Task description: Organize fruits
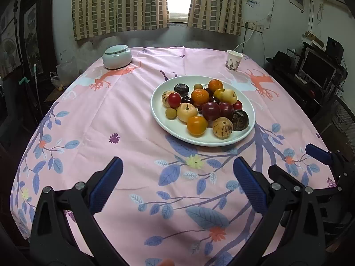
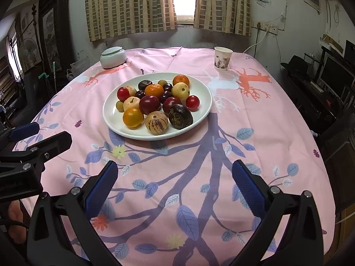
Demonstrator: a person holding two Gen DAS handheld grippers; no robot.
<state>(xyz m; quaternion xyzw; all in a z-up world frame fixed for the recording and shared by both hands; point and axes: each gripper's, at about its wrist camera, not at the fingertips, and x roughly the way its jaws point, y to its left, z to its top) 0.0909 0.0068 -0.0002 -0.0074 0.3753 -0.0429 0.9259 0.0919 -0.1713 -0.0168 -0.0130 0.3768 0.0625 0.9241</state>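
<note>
Ribbed blue left tongs [image 1: 177, 177], right tongs [image 2: 175, 179] released; glossy round fruits [image 2: 155, 105], oval white plate [image 2: 206, 102].

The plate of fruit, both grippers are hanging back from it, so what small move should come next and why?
Probably ease the right gripper forward toward the white plate. Both it and the left gripper are open and empty above the tablecloth, well short of the plate, and the dark purple fruit at the near rim looks easiest to reach.
</note>
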